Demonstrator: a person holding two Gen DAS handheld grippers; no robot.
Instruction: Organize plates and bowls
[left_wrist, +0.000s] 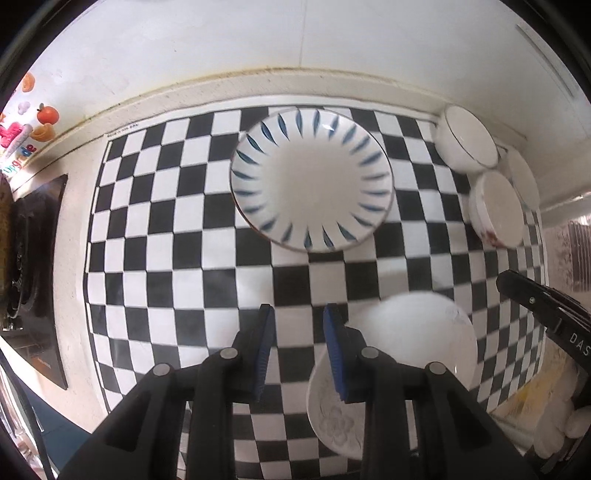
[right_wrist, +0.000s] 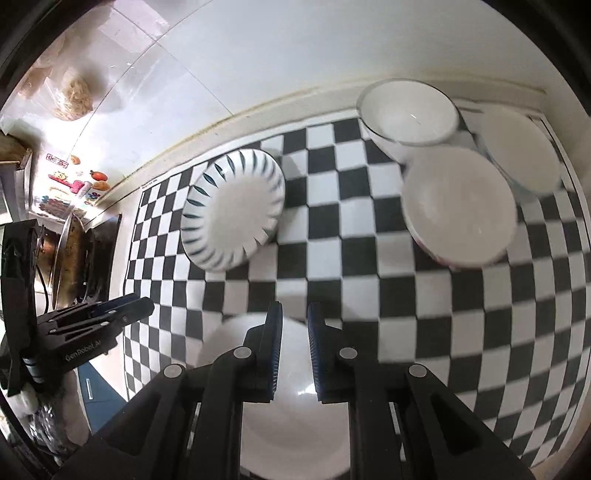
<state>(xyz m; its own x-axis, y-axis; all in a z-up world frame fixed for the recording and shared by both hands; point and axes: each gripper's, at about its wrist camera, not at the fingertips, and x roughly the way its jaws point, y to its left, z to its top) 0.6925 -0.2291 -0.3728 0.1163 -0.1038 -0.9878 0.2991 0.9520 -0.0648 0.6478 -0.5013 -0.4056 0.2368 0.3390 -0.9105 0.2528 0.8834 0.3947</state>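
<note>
A white plate with blue leaf strokes (left_wrist: 312, 181) lies on the checkered mat (left_wrist: 166, 221); it also shows in the right wrist view (right_wrist: 234, 208). Three white bowls stand at the mat's far right: a gold-rimmed one (left_wrist: 465, 134) (right_wrist: 408, 110), one with a red mark (left_wrist: 496, 208) (right_wrist: 458, 206), and a third (right_wrist: 521, 151). A white bowl with a flower pattern (left_wrist: 402, 354) (right_wrist: 291, 406) sits near the front. My left gripper (left_wrist: 299, 321) is open and empty, just left of it. My right gripper (right_wrist: 294, 319) is narrowly open right above it.
A stove with a pan (right_wrist: 70, 258) sits left of the mat. Fruit stickers (left_wrist: 46, 116) are on the white wall behind. The counter's back edge (left_wrist: 258, 83) runs along the wall. A clear bag (right_wrist: 74, 96) hangs at the upper left.
</note>
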